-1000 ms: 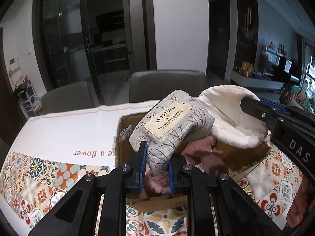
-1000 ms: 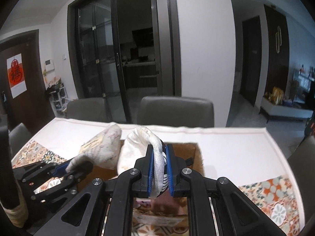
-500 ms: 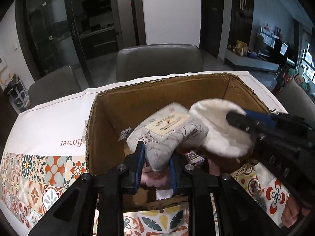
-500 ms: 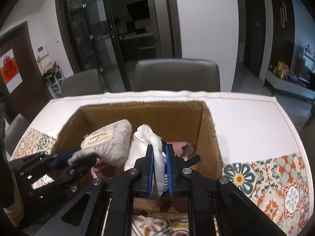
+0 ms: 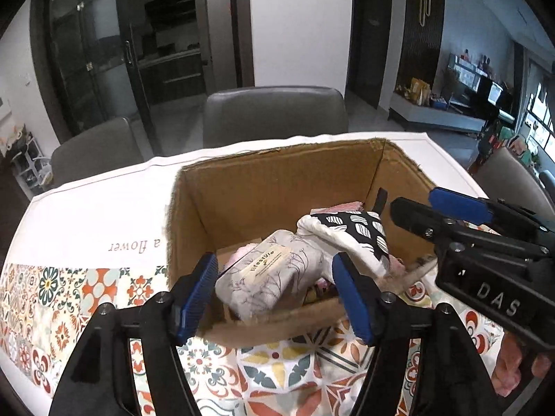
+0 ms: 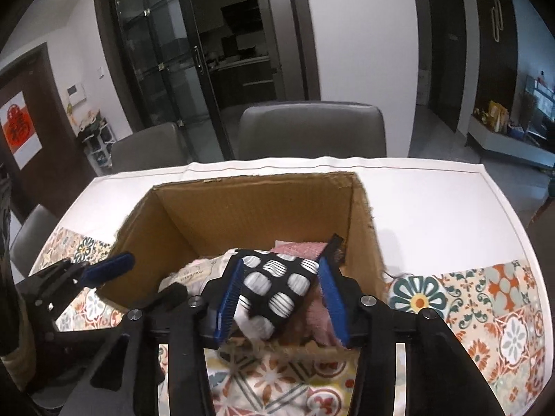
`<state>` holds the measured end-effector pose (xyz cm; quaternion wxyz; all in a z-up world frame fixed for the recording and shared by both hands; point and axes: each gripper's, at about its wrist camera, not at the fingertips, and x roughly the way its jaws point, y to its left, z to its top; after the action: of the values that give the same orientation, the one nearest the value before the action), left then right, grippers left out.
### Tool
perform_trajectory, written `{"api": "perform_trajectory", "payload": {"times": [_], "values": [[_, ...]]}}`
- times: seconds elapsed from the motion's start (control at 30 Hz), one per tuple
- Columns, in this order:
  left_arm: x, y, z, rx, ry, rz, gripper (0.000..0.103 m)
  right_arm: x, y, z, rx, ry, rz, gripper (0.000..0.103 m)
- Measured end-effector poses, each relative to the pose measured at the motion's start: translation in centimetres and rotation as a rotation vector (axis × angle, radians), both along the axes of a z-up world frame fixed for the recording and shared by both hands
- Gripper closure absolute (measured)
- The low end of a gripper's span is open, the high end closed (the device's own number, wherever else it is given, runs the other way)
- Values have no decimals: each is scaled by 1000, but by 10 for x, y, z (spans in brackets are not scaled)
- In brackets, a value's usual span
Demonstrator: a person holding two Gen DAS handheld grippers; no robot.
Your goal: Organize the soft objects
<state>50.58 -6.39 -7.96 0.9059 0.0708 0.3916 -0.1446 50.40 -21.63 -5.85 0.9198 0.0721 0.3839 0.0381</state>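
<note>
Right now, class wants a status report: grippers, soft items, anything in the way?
Both hand-held grippers open: left, right. Mitt and dotted cloth lie in the box. Nothing in the way.

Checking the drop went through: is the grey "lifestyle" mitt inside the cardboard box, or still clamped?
Inside. The grey mitt lies in the cardboard box, and the left gripper is open, its fingers apart.
</note>
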Motion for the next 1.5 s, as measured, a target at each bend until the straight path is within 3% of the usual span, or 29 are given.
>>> {"api": "perform_trajectory", "payload": {"times": [0.43, 0.7, 1.0, 1.5], "values": [[-77, 36, 52, -31, -158, 120, 22, -67, 2, 39, 5, -62, -70, 44], [-130, 54, 83, -36, -265, 119, 14, -125, 17, 73, -28, -144, -89, 31], [-183, 67, 106, -22, -381, 125, 7, -191, 32, 93, -38, -189, -140, 27], [-258, 67, 115, -38, -409, 211, 3, -266, 29, 118, -113, -276, -171, 21]]}}
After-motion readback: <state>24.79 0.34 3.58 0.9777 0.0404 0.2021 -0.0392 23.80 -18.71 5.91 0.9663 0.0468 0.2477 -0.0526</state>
